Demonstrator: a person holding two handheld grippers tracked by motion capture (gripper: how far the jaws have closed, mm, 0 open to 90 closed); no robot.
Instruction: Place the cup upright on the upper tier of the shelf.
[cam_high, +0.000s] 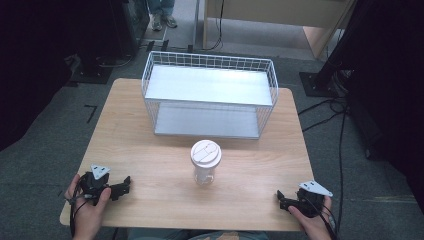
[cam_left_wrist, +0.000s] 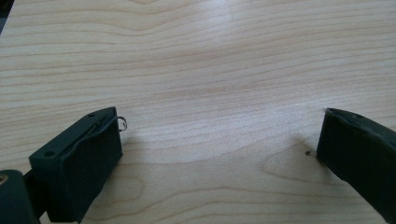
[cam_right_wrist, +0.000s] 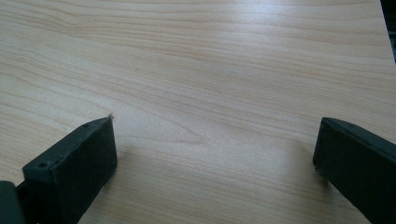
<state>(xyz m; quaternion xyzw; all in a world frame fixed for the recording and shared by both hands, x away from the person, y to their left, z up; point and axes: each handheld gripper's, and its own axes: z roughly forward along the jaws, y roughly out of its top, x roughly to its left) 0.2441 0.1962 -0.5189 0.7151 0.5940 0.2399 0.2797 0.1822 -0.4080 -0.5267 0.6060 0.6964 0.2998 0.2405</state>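
A clear cup with a white lid (cam_high: 205, 161) stands upright in the middle of the wooden table (cam_high: 150, 150). Behind it stands a white wire basket shelf (cam_high: 210, 92) with two tiers. At the table's near left corner a hand holds my left gripper (cam_high: 126, 183), open, well left of the cup. My right gripper (cam_high: 280, 198) rests at the near right corner, also open, held by the other hand. In the left gripper view the gripper (cam_left_wrist: 219, 140) has its jaws wide apart over bare wood. My right gripper (cam_right_wrist: 215, 144) in its own view stands likewise with nothing between its jaws.
Grey carpet surrounds the table, with black cables (cam_high: 330, 107) on the floor at the right. Dark stands and equipment (cam_high: 100, 35) sit at the back left. A person's feet (cam_high: 162, 21) stand beyond the table at the top.
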